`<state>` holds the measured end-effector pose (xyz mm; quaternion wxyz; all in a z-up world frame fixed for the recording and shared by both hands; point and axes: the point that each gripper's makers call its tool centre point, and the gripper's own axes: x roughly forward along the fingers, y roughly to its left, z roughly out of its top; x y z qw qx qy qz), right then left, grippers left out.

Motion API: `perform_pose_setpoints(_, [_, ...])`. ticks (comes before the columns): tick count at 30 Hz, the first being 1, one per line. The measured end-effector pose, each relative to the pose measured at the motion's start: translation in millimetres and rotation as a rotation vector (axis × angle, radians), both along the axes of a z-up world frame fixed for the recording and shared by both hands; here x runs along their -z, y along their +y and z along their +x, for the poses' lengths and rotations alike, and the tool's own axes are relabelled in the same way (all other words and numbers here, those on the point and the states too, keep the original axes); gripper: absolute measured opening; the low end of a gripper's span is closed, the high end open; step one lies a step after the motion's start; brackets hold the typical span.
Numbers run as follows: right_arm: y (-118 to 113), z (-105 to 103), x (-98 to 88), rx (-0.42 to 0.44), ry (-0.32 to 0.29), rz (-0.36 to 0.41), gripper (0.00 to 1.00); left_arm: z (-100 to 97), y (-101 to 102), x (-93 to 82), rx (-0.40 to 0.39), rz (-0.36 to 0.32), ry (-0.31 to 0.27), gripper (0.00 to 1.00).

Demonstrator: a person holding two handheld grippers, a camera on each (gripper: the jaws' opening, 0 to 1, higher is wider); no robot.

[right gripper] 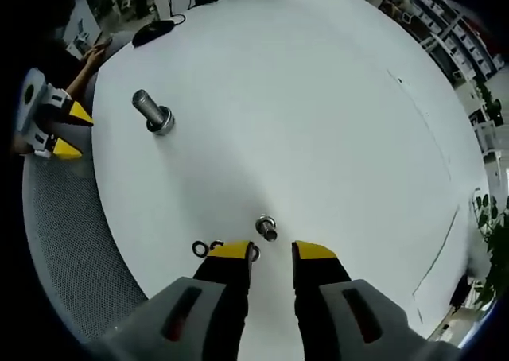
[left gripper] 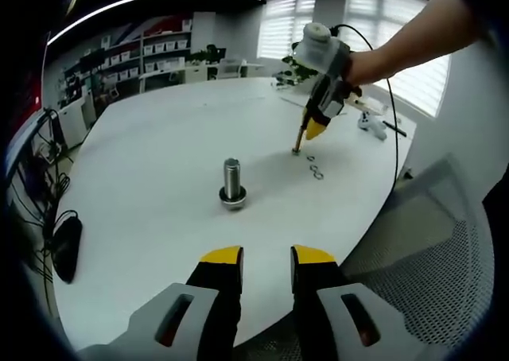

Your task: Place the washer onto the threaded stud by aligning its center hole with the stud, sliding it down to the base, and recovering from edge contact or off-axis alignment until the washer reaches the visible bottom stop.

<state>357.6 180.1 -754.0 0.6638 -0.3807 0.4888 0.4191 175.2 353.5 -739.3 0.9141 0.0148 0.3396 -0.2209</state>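
White round table (left gripper: 159, 138), shelves behind. Left gripper view: left gripper (left gripper: 266, 262) near the table's near edge, jaws parted, nothing between them. One threaded stud (left gripper: 231, 183) upright mid-table. Right gripper (left gripper: 299, 146) tip-down beside three loose washers (left gripper: 315, 168). Right gripper view: right gripper (right gripper: 272, 254) jaws parted, empty; one washer (right gripper: 266, 226) just ahead, two by the left jaw; stud far-left.

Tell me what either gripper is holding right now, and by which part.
Nothing. Left gripper and right gripper have open, empty jaws; the washers lie on the table.
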Motion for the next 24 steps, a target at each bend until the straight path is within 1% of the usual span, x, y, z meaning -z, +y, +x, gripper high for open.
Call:
perform_pose_setpoints(4, [-6.9, -2.3, -0.9, 0.018, -0.006, 0.015, 0.23, -0.4, -0.4, 0.8, 0.004, 0.001, 0.002, 0.22])
perform_pose_setpoints(10, [-14.3, -11.1, 8.7, 0.041, 0.014, 0.026, 0.23, -0.6, 0.4, 0.4, 0.001, 0.002, 0.003, 0.22])
perform_pose_setpoints(15, [-12.8, -18.4, 19.7, 0.043, 0.033, 0.022, 0.23, -0.8, 1.1, 1.2, 0.0, 0.004, 0.006, 0.21])
perform_pose_setpoints(24, [-8.7, -19.8, 32.4, 0.069, 0.056, 0.032, 0.23, -0.8, 2.3, 2.1, -0.005, 0.008, 0.008, 0.21])
